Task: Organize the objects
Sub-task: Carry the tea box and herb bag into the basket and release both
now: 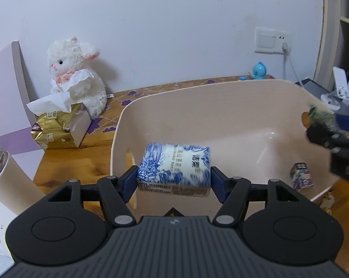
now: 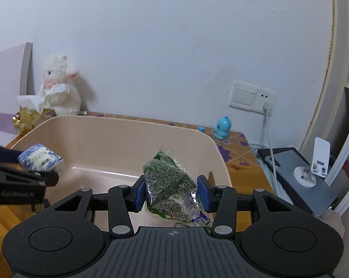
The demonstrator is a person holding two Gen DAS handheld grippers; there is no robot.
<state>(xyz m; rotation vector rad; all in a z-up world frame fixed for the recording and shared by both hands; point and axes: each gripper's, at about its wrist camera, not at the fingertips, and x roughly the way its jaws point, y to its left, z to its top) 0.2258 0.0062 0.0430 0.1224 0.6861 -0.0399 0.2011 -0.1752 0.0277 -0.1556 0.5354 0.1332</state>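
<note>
Hovering over the beige bin (image 1: 220, 106), the left gripper (image 1: 174, 180) clamps a tissue pack (image 1: 174, 166) and the right gripper (image 2: 172, 191) a bag of dried herbs (image 2: 169, 180), probably for dropping in.

Wooden table (image 1: 65, 162) carries bin (image 1: 220, 106), tissues (image 1: 58, 127), plush (image 1: 81, 76).

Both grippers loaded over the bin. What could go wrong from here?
1. The right gripper pinches a crinkly clear bag of dried greens; the slick film may slip.
2. The left gripper holds the blue-and-white tissue pack over the beige bin. Both arms crowd it and may bump.
3. A small box already lies in the bin; a drop could hit it.
</note>
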